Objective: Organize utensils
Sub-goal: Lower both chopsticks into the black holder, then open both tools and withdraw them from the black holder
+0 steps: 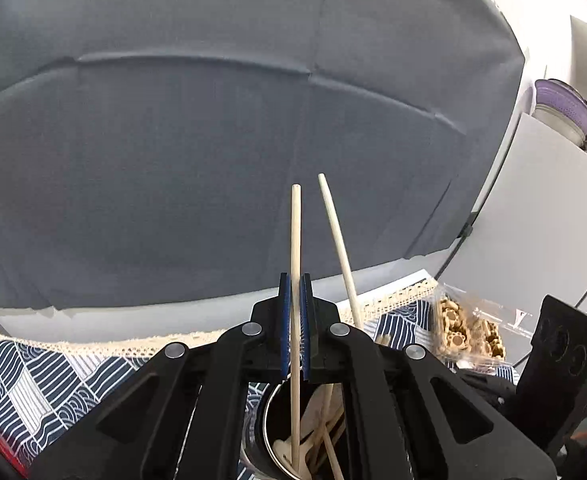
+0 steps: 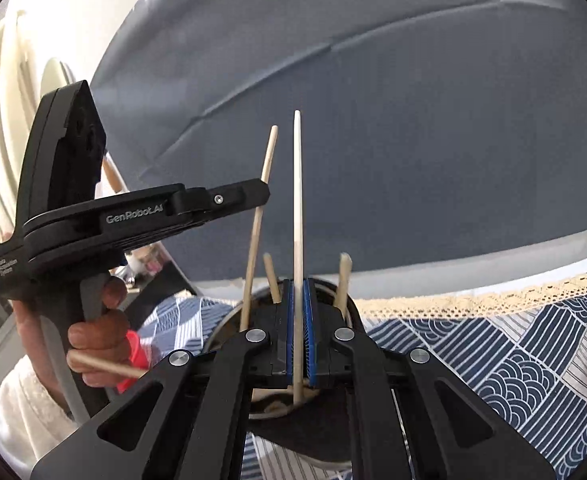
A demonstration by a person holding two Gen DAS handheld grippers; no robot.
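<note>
Left gripper (image 1: 294,328) clenched on one chopstick (image 1: 296,232), right gripper (image 2: 299,336) on another (image 2: 297,200), both upright over holder cup (image 1: 271,432). Advisable: lower straight, release only once tips clear rim.

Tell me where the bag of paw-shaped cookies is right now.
In the left wrist view, the bag of cookies lies at the lower right on the patterned tablecloth, just right of the left gripper and the chopstick it grips.
</note>
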